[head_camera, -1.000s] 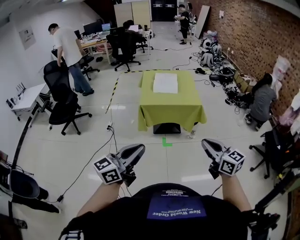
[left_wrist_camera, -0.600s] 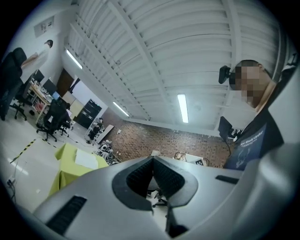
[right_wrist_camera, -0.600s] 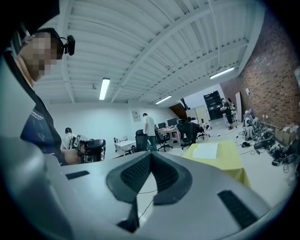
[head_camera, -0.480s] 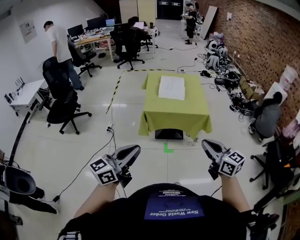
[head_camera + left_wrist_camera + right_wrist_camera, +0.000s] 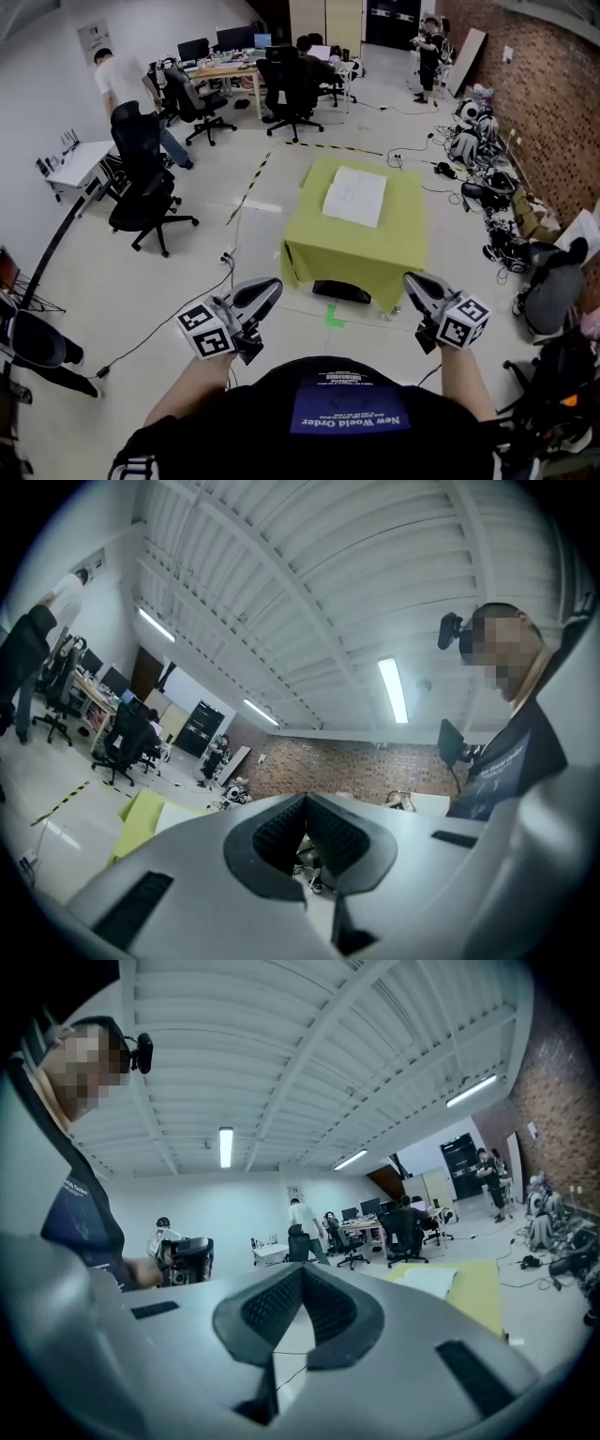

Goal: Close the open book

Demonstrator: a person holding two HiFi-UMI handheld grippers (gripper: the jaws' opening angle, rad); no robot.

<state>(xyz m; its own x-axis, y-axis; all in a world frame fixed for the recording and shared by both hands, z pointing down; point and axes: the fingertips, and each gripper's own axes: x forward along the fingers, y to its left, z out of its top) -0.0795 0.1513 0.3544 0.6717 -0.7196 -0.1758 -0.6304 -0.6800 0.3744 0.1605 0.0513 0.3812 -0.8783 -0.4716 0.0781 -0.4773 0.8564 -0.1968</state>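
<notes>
While both are pressed together on nothing, the left claw (image 5: 271, 284) and right claw (image 5: 410, 278) point level ahead toward a square table (image 5: 352, 258) draped in smooth yellow-green cloth. Well beyond their tips, ahead and between the two, the open book (image 5: 355, 196) lies flat: a pale, rectangular spread of white pages. Its spine direction is too small to tell.

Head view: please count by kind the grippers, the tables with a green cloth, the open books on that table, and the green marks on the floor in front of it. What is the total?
Grippers: 2 (left gripper, right gripper)
Tables with a green cloth: 1 (table)
Open books: 1 (book)
Green floor marks: 1 (mark)
Total: 5
</notes>
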